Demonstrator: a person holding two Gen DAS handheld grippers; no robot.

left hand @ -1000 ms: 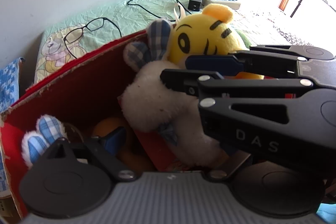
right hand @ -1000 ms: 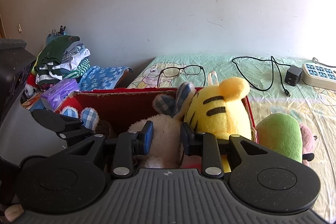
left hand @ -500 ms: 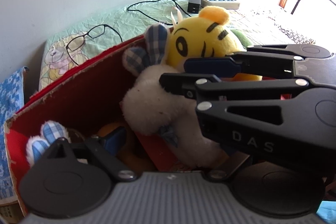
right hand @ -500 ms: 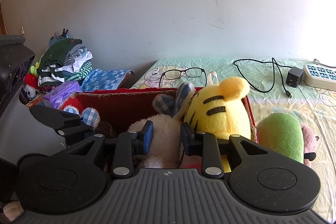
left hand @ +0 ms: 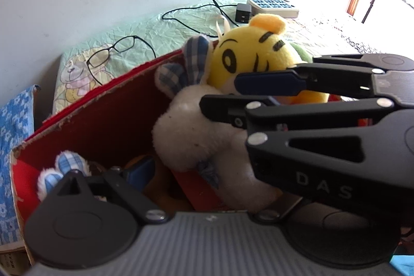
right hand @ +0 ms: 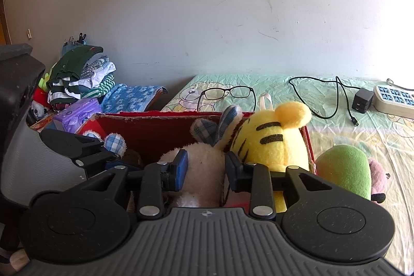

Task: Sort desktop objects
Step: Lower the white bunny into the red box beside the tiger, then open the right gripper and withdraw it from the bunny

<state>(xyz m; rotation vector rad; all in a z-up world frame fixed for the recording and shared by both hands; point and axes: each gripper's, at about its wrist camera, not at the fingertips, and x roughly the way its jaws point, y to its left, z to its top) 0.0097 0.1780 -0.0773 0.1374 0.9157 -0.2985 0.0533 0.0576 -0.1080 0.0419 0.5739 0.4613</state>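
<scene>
A red cardboard box [right hand: 155, 128] holds a white plush rabbit [right hand: 204, 172] with blue checked ears and a yellow tiger plush [right hand: 271, 141]. My right gripper [right hand: 205, 170] is open, its blue-padded fingers on either side of the rabbit's body. In the left wrist view the rabbit [left hand: 191, 136] and tiger [left hand: 256, 58] lean at the box's far right end, with the right gripper across them. My left gripper [left hand: 181, 172] hangs over the box [left hand: 108, 120]; only its left finger [left hand: 139, 170] shows, the other hidden behind the right gripper.
Black glasses [right hand: 225, 93], a black charger with cable [right hand: 363, 100] and a white power strip [right hand: 396, 100] lie on the green sheet behind the box. A green and pink plush [right hand: 346, 170] lies right of the box. Folded clothes [right hand: 77, 76] are stacked at the left.
The left wrist view has drawn back and risen slightly, showing more of the box and bed. The right gripper and the toys have stayed in place.
</scene>
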